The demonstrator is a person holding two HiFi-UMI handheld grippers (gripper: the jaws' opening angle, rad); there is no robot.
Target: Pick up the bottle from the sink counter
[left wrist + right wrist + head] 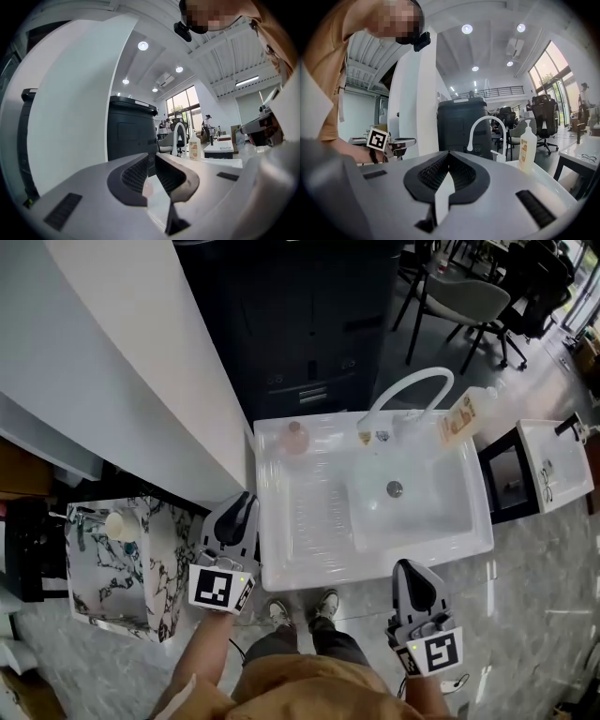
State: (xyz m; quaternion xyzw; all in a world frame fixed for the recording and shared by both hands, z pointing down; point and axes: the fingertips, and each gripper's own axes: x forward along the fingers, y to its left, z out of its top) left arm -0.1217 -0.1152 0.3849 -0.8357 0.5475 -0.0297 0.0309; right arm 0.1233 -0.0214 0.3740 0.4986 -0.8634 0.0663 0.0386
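Right claw closed, empty. Beyond it, the bottle stands on the table, right of the faucet.

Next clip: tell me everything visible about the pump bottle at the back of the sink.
The pale plastic pump bottle has a white pump head with a spout, a flat-sided translucent body and an orange-and-white label whose print is too small to read. It stands upright on the back right corner of the white sink counter, just right of the white arched tap. Only the counter touches it.
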